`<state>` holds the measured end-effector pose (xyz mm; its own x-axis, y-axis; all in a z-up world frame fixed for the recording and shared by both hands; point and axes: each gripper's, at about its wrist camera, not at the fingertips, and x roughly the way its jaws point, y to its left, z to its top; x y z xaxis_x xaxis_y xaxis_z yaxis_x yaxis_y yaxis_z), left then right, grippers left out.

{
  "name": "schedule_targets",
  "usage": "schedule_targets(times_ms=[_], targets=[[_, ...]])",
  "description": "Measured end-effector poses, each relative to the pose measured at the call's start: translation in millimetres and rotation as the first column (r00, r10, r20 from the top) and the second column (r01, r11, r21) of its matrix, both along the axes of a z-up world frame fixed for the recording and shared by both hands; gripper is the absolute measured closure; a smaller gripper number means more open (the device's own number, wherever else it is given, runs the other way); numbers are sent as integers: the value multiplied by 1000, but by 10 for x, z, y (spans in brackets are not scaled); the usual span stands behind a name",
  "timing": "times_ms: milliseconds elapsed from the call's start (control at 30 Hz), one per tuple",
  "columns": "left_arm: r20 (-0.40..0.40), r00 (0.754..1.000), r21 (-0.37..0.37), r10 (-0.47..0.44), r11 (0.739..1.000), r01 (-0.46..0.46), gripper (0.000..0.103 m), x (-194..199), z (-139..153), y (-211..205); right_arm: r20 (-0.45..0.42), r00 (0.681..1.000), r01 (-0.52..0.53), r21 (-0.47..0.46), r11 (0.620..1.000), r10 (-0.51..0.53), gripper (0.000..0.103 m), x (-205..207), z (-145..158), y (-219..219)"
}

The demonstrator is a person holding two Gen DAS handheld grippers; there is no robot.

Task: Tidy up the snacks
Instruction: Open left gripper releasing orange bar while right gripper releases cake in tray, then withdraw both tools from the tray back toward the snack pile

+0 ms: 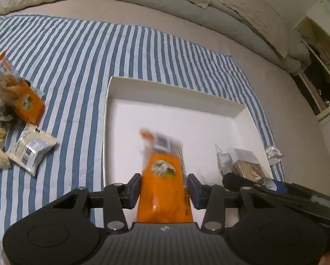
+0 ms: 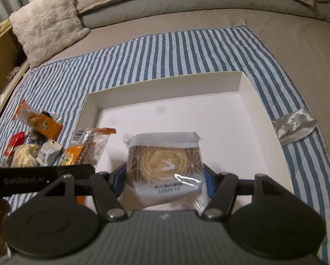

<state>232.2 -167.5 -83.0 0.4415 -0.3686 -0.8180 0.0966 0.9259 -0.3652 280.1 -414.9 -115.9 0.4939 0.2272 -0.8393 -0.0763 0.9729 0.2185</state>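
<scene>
Orange pack (image 1: 165, 183) over box (image 1: 173, 88), L gripper (image 1: 164, 187) slack round it, pads apart; light, crinkly, slippery — pinch mid-body. R gripper (image 2: 166, 181) clamps brown pack (image 2: 165, 165).

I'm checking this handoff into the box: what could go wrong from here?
The orange packet sits blurred between the left gripper's parted pads, so it may tumble over the white box's near rim. The right gripper holds the brown packet close beside it; the two could collide.
</scene>
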Motion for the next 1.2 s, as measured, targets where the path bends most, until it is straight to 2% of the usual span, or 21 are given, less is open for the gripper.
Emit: schedule_targets(times_ms=[33, 67, 200, 367, 433, 500, 567, 700, 833, 1200], targets=[[-2, 1000, 3, -4, 1000, 4, 43, 14, -5, -5, 5, 1000, 2, 5, 1000, -2, 31, 17, -7, -5], [-10, 1000, 12, -3, 1000, 3, 40, 26, -18, -5, 7, 1000, 8, 4, 1000, -8, 31, 40, -20, -11], [-44, 999, 49, -6, 999, 8, 34, 49, -79, 5, -1, 1000, 17, -45, 999, -17, 14, 96, -67, -1], [-48, 998, 91, -38, 995, 42, 30, 41, -90, 13, -50, 999, 7, -67, 998, -11, 11, 116, -149, -24], [-46, 998, 94, -48, 994, 52, 21, 19, -76, 10, -60, 998, 6, -85, 996, -11, 9, 101, -172, -42], [-36, 998, 103, -57, 993, 60, 19, -14, -58, 5, -67, 998, 10, -96, 995, -17, 8, 86, -182, -71], [-34, 997, 104, -72, 992, 75, 18, -39, -43, -12, -69, 997, 14, -99, 995, -21, 7, 58, -181, -98], [-27, 996, 123, -86, 988, 89, 6, -89, -17, -26, -64, 998, 20, -101, 995, -27, 2, -9, -146, -151], [-19, 995, 133, -95, 986, 97, 0, -144, 11, -21, -54, 998, 22, -106, 994, -28, 1, -87, -89, -174], [-10, 997, 162, -83, 983, 83, 0, -292, 91, 127, -23, 999, 30, -121, 992, -33, 0, -305, 27, -217]])
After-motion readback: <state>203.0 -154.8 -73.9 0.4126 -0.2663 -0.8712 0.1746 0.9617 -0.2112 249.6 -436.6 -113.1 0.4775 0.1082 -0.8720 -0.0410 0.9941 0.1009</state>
